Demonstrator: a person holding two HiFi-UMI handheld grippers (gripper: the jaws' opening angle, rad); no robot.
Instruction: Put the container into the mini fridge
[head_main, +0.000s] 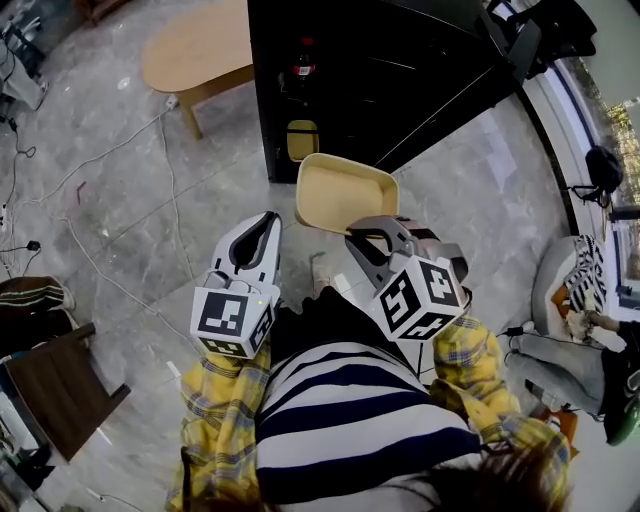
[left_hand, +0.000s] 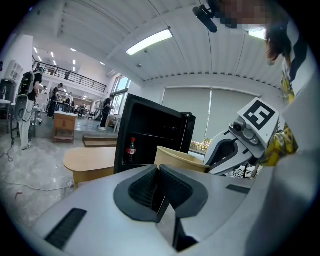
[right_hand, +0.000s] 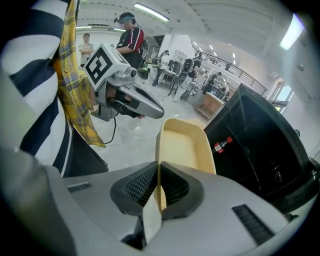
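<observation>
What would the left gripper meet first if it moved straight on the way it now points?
Probably the near left corner of the beige plastic container held by the right gripper; if it just misses, the open black mini fridge behind. Depth is unclear.

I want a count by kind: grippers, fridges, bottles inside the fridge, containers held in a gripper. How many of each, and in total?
Grippers: 2, left gripper and right gripper
Fridge: 1
Bottle inside the fridge: 1
Container held: 1
Total: 5

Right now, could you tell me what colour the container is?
Pale cream-yellow container, best seen in the right gripper view.
</observation>
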